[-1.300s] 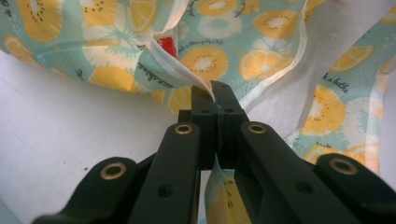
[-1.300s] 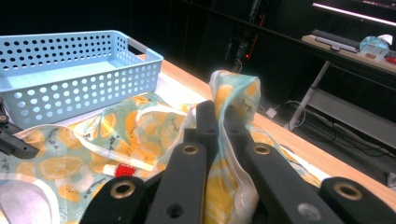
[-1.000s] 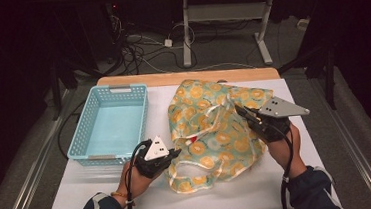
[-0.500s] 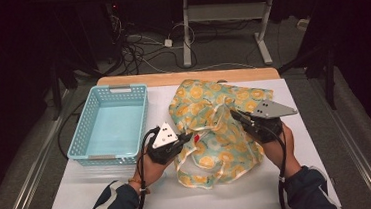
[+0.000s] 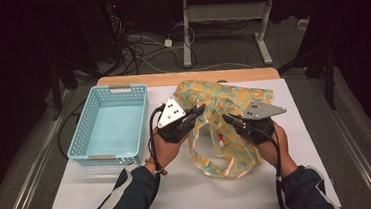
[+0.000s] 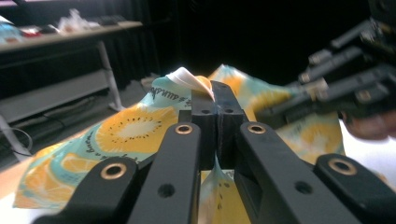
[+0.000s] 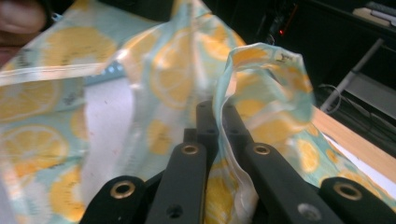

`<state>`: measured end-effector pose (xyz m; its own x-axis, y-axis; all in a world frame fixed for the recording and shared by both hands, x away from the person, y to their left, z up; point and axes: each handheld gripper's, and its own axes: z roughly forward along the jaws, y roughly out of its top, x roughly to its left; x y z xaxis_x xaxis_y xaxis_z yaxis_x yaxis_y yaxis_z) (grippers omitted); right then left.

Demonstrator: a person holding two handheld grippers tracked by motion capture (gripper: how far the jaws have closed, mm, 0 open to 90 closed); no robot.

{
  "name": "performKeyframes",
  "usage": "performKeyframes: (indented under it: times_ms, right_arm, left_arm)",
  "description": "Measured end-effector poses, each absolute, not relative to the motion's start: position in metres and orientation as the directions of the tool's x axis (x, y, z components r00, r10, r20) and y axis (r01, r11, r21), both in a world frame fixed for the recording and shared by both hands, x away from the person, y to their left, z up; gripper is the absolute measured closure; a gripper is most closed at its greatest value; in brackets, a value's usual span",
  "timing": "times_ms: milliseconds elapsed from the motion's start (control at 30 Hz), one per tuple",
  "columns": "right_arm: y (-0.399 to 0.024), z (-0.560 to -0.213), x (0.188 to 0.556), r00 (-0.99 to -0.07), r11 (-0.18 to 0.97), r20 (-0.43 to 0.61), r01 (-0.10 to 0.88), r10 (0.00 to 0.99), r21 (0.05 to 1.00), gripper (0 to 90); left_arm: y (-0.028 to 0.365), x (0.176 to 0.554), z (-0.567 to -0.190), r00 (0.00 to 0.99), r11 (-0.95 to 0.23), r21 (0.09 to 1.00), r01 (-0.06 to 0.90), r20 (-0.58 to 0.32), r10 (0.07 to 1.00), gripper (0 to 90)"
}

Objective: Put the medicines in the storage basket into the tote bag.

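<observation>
A thin bag (image 5: 234,98) printed with yellow citrus slices on pale teal lies half lifted on the white table (image 5: 190,184). My left gripper (image 5: 201,109) is raised above the table, shut on the bag's left rim; in the left gripper view the fabric (image 6: 130,130) is pinched between the closed jaws of the left gripper (image 6: 217,100). My right gripper (image 5: 226,119) faces it from the right, shut on the opposite rim. In the right gripper view a strip of the bag (image 7: 261,70) loops up out of the closed right gripper (image 7: 215,109). The bag's mouth hangs between the two grippers.
A light blue plastic basket (image 5: 122,89) stands empty on the table's left side, close to my left hand. A wooden edge (image 5: 171,77) runs along the table's far side. Cables and desk legs lie on the floor beyond. The right gripper (image 6: 345,84) looms near in the left gripper view.
My left gripper has risen and moved toward the far right, pulling the bag's rim up off the table. The bag has bunched narrower. The right gripper has barely moved.
</observation>
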<state>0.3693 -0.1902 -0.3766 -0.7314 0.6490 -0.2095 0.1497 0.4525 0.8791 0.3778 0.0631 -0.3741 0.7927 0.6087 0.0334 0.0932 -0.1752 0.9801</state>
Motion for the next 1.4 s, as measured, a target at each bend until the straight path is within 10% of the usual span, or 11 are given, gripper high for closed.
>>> performKeyframes:
  times_ms: [967,1400]
  right_arm:
    - [-0.209,-0.221,0.366,-0.623,0.303,-0.304,-0.113,0.721,0.946,90.0]
    - [-0.214,-0.238,0.402,-0.574,0.326,-0.28,-0.024,0.77,0.945,90.0]
  left_arm:
    - [0.096,0.382,-0.256,0.626,0.003,0.999,-0.051,0.029,0.78,87.3]
    - [0.097,0.417,-0.272,0.597,-0.058,0.998,0.02,0.035,0.801,87.1]
